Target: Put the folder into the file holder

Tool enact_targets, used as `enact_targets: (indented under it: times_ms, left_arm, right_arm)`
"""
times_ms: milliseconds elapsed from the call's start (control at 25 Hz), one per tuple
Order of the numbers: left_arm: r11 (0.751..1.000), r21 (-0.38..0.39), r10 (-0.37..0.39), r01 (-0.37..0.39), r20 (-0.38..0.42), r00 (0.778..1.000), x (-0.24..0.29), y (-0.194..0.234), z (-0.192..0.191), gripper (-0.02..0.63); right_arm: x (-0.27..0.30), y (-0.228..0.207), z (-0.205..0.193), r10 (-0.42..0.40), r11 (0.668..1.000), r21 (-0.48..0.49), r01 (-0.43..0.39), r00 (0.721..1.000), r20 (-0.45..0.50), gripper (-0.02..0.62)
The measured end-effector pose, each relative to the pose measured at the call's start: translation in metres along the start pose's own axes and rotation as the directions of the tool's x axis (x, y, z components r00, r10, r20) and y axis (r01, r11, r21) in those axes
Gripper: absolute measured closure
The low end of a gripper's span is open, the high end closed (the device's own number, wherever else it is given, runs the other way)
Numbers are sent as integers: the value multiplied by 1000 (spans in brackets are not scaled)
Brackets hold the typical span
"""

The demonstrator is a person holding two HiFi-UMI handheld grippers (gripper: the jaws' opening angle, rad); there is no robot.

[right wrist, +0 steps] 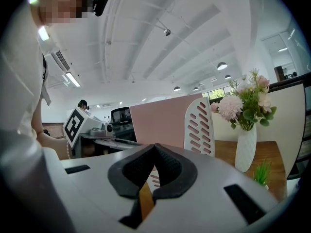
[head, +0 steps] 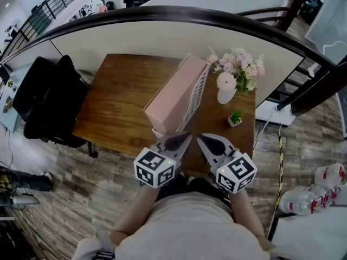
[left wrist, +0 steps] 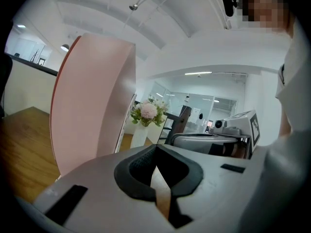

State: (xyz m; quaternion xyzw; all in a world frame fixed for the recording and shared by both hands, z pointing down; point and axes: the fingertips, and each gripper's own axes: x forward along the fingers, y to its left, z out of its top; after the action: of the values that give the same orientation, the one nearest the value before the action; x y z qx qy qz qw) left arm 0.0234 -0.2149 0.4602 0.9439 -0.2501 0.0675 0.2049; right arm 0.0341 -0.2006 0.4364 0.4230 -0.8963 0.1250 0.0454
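Folder (head: 172, 93) stands on edge inside the file holder (head: 197, 99), right of centre on the tabletop (head: 119, 102).
We judge this broad pink folder light and stiff, with smooth covers that could slip, so we would pinch its upper edge, where the white slatted holder leaves it bare. Holder and folder run from near the front edge toward the back. Our left gripper (head: 184, 138) and right gripper (head: 204, 140) hover over the front edge, jaws pressed together on nothing.

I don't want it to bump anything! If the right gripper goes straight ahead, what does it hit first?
Probably the file holder, its white slotted side, with the pink folder standing in it. The right gripper aims at it, though depth is unclear.
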Motion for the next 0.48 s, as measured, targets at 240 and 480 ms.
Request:
enact_targets:
  times_ms: [240, 480]
  left_arm:
    - [1000, 0, -3, 3, 6, 1000, 2, -1, 3, 592]
    - [1000, -1, 2, -2, 8, 1000, 3, 0, 3, 592]
  right_arm:
    - [-3, -4, -2, -1, 1000, -3, 0, 1000, -7, 597]
    - [-2, -7, -8, 0, 1000, 4, 0, 1000, -25, 597]
